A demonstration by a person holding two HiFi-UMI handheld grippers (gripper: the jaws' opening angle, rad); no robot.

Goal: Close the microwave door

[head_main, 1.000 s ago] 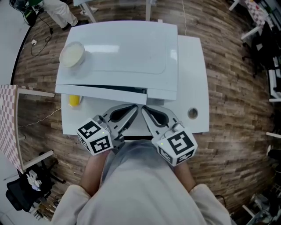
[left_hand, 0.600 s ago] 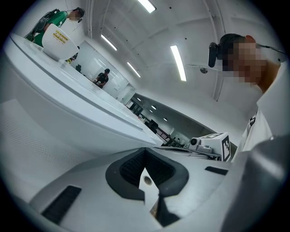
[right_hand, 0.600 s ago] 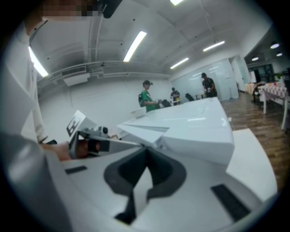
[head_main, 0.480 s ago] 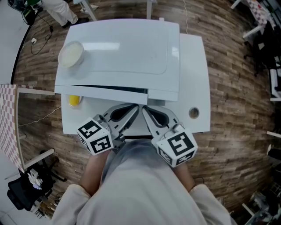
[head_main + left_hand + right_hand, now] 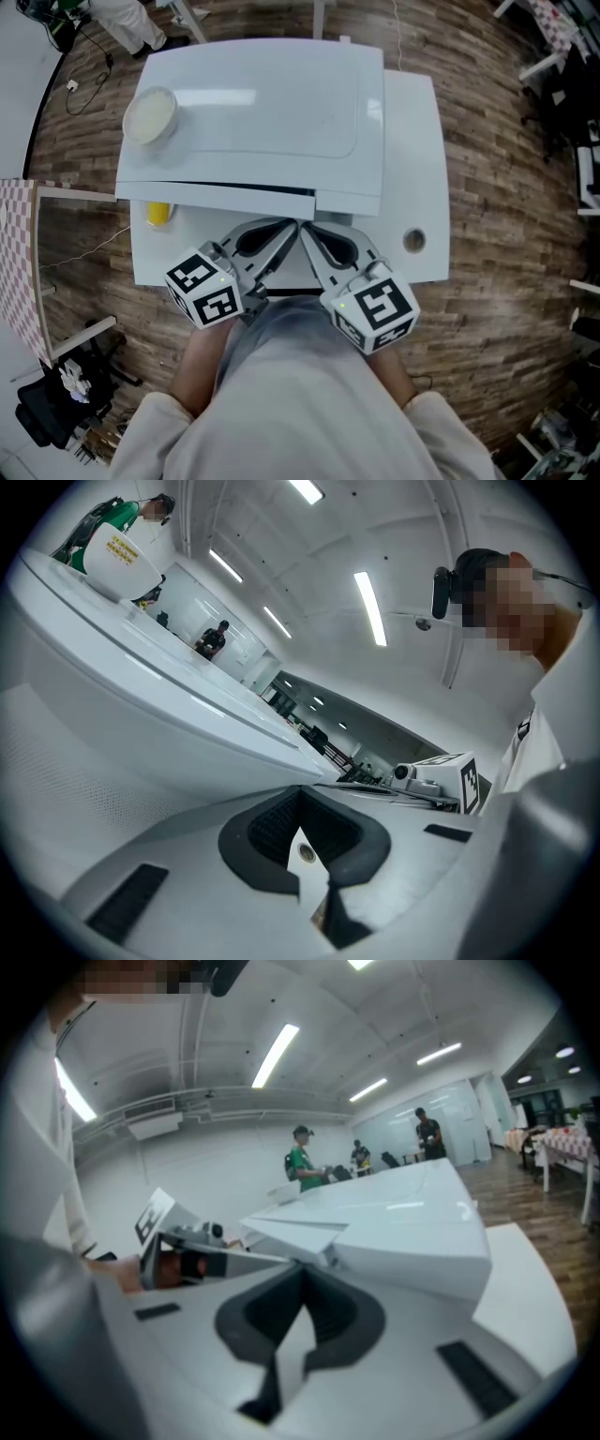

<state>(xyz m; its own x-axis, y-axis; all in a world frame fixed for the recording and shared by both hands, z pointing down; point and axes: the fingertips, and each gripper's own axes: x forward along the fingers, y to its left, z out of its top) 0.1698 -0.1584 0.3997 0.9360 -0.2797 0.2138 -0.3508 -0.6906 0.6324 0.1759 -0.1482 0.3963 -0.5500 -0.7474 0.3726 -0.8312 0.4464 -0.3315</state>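
A white microwave [image 5: 262, 103] stands on a white table [image 5: 412, 159], seen from above. Its door [image 5: 216, 200] faces me and stands slightly ajar, with a thin dark gap along its top edge. My left gripper [image 5: 284, 234] and right gripper [image 5: 306, 234] sit side by side just in front of the door, tips almost touching each other. Both are shut with nothing between the jaws. The left gripper view has the left gripper [image 5: 300, 794] close under the microwave [image 5: 141, 696]. From the right gripper [image 5: 302, 1274], the right gripper view looks at the microwave [image 5: 403, 1222].
A white bowl [image 5: 152, 114] rests on the microwave's top, back left. A yellow object [image 5: 157, 214] lies on the table under the door's left end. The table has a round hole [image 5: 411, 242] at front right. Wooden floor surrounds it; people stand far behind.
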